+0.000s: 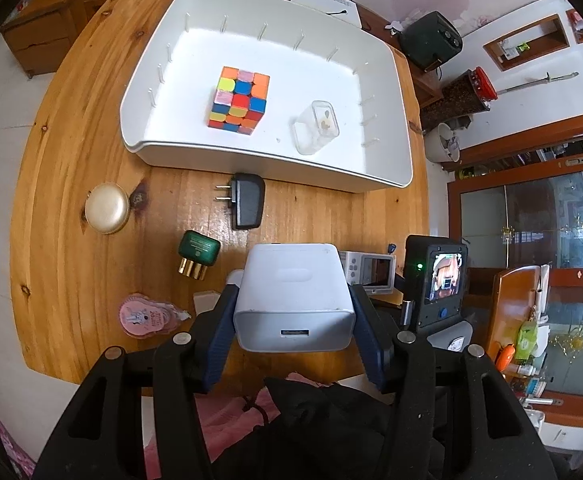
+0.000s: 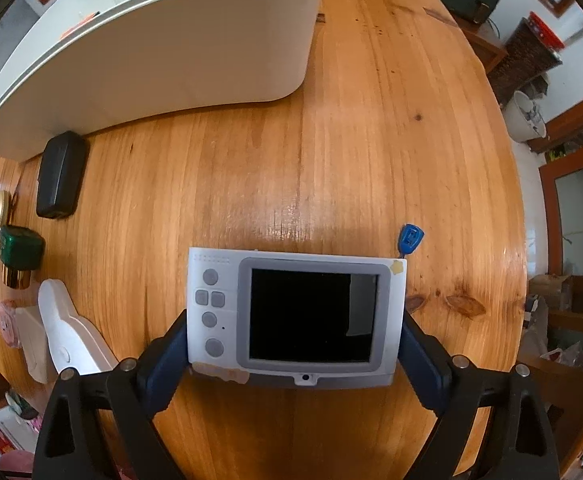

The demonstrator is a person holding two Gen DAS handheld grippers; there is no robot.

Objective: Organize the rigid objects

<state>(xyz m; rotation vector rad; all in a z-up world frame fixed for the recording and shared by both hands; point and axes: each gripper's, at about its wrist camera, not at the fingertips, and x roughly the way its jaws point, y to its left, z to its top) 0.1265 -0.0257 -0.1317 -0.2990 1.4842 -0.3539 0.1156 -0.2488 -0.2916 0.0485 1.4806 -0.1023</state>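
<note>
My left gripper (image 1: 293,320) is shut on a white box-shaped charger (image 1: 293,296), held above the near edge of the wooden table (image 1: 311,216). A white tray (image 1: 275,164) lies ahead with a colourful puzzle cube (image 1: 238,101) and a small clear box (image 1: 316,127) inside. My right gripper (image 2: 295,356) is shut on a small white camera with a dark screen (image 2: 297,316), low over the table (image 2: 371,140); that camera also shows in the left wrist view (image 1: 367,274). The tray's outer wall (image 2: 171,52) is at the upper left.
On the table lie a black plug adapter (image 1: 246,200), a round cream case (image 1: 106,208), a green and gold bottle (image 1: 197,254) and a pink tape dispenser (image 1: 143,316). A blue tag (image 2: 410,238) hangs off the camera. Cabinets stand to the right of the table.
</note>
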